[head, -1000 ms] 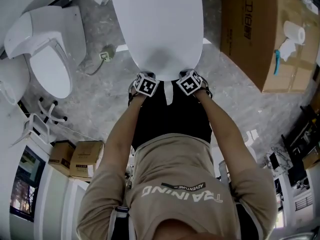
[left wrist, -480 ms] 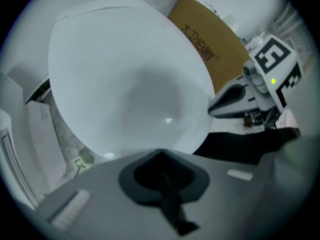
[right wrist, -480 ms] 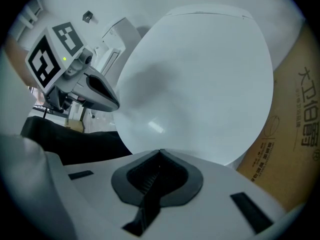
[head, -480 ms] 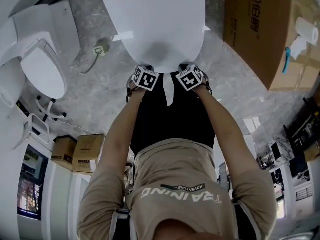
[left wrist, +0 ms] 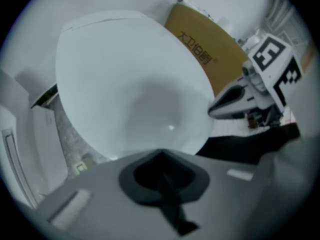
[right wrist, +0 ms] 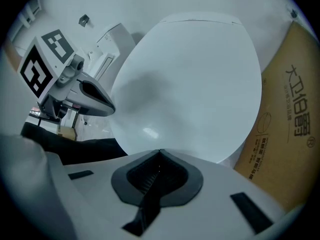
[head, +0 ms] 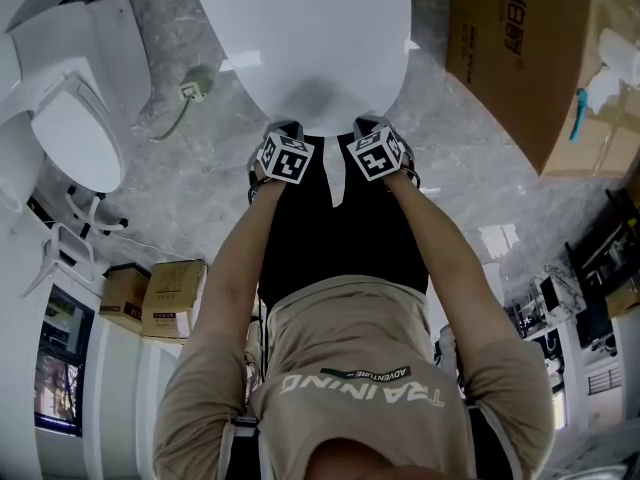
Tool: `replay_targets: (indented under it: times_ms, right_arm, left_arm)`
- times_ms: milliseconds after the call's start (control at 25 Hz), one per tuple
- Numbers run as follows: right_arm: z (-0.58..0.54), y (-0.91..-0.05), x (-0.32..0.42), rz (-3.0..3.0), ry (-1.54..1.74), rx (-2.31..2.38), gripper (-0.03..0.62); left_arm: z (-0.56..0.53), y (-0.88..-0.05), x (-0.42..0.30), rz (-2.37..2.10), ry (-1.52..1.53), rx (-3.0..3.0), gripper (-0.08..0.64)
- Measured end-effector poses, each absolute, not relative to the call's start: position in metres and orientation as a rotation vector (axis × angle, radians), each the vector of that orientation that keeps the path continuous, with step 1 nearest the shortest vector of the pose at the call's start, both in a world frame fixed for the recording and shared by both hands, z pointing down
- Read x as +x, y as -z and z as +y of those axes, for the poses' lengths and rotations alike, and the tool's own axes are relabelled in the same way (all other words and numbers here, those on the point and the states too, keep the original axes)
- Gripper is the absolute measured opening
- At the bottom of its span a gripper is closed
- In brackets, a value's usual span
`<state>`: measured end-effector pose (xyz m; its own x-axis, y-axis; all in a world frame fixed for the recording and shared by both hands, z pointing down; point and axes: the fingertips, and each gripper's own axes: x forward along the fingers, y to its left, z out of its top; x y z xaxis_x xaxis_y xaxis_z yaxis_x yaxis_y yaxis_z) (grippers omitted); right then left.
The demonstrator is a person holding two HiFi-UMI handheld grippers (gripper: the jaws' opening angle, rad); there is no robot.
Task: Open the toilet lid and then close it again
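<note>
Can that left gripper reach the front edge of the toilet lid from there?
Probably yes: the left gripper sits right at the front rim of the toilet lid, with nothing between them, though its jaws are shut.

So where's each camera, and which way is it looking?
Head view: on the person's head, looking down at the toilet lid; shows arms, shirt, left gripper and right gripper.
Left gripper view: rides the left gripper, looking along its shut jaws at the lid; the right gripper shows at right.
Right gripper view: same, mirrored, with the left gripper at left.
All share the lid and cardboard box.
</note>
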<state>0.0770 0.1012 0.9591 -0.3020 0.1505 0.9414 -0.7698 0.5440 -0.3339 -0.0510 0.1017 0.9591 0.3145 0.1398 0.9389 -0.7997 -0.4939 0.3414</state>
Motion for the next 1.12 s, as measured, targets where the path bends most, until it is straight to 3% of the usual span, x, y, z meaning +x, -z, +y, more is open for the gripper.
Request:
replay_targets:
  times_ms: [760, 1120]
  right_arm:
    - [0.097, -0.955, 0.073, -1.634, -1.087, 0.461, 0.014]
    - [0.044, -0.885, 0.065, -1.862, -1.048, 0.505, 0.012]
  left_arm:
    - [0.1, -0.958, -0.053, -0.635, -1.231, 1.607, 0.0]
    - [0.046, -0.892, -0.043, -0.791, -1.054, 1.769, 0.0]
